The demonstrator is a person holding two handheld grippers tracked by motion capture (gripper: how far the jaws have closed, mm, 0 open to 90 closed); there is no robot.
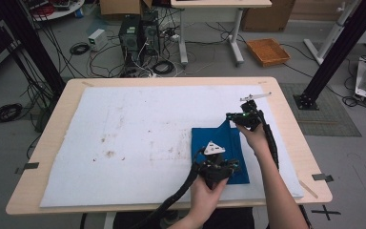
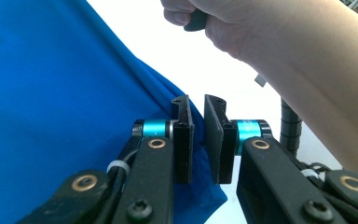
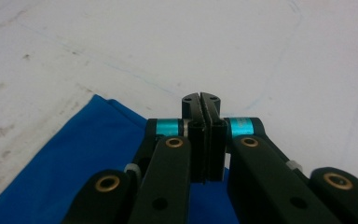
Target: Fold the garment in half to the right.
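I see the blue cloth [image 1: 228,152] lying folded at about 4 o'clock on the white mat [image 1: 138,138] that covers the tabletop [image 1: 57,124]. My left gripper [image 1: 233,166] sits at the cloth's near edge, at 6 o'clock of the fold. In the left gripper view its jaws stand a narrow gap apart with the cloth's edge running between them; I cannot tell whether the pads truly pinch the fabric. My right gripper [image 1: 230,116] is at the cloth's far corner, at 12 o'clock of it. Its jaws are clenched tight together and, as far as I can judge, pinching that corner, which rises in a small peak.

The cloth looks thin, smooth and limp, with soft creases. I expect it to be light, to drape and slide readily on the felt-like mat, and to slip out of a shallow bite. I would take it at corners or along a hem, well into the fabric, and keep both holds taut. The mat is matte, fuzzy and stained brown in patches.
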